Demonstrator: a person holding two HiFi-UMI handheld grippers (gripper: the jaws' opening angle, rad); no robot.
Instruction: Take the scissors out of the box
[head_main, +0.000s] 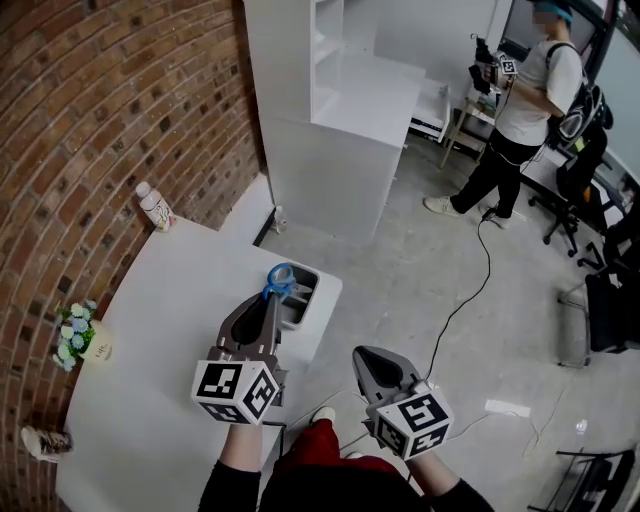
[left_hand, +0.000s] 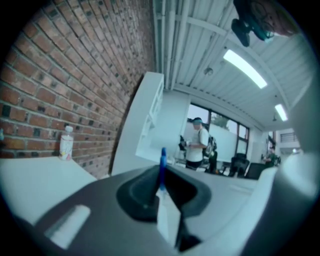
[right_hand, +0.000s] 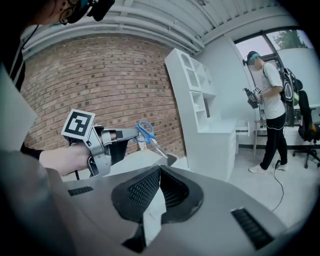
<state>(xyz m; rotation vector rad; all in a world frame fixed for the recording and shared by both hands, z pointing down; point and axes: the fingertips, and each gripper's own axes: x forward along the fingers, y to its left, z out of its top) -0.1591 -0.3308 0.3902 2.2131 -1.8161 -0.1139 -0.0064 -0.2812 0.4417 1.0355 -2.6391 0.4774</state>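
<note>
My left gripper (head_main: 273, 297) is shut on the blue handles of the scissors (head_main: 281, 277) and holds them just above the small grey box (head_main: 303, 303) at the table's right edge. In the right gripper view the scissors (right_hand: 146, 132) hang from the left gripper (right_hand: 131, 133) with the blades slanting down toward the box (right_hand: 170, 159). In the left gripper view only a thin blue handle edge (left_hand: 162, 164) rises between the shut jaws of the left gripper (left_hand: 161, 181). My right gripper (head_main: 363, 353) hovers off the table over the floor, shut, and it (right_hand: 159, 175) holds nothing.
The white table (head_main: 170, 330) carries a small bottle (head_main: 155, 207) by the brick wall and a pot of flowers (head_main: 78, 335) at its left edge. A white shelf unit (head_main: 340, 130) stands beyond. A person (head_main: 520, 110) stands far right, with a cable (head_main: 470, 290) across the floor and office chairs nearby.
</note>
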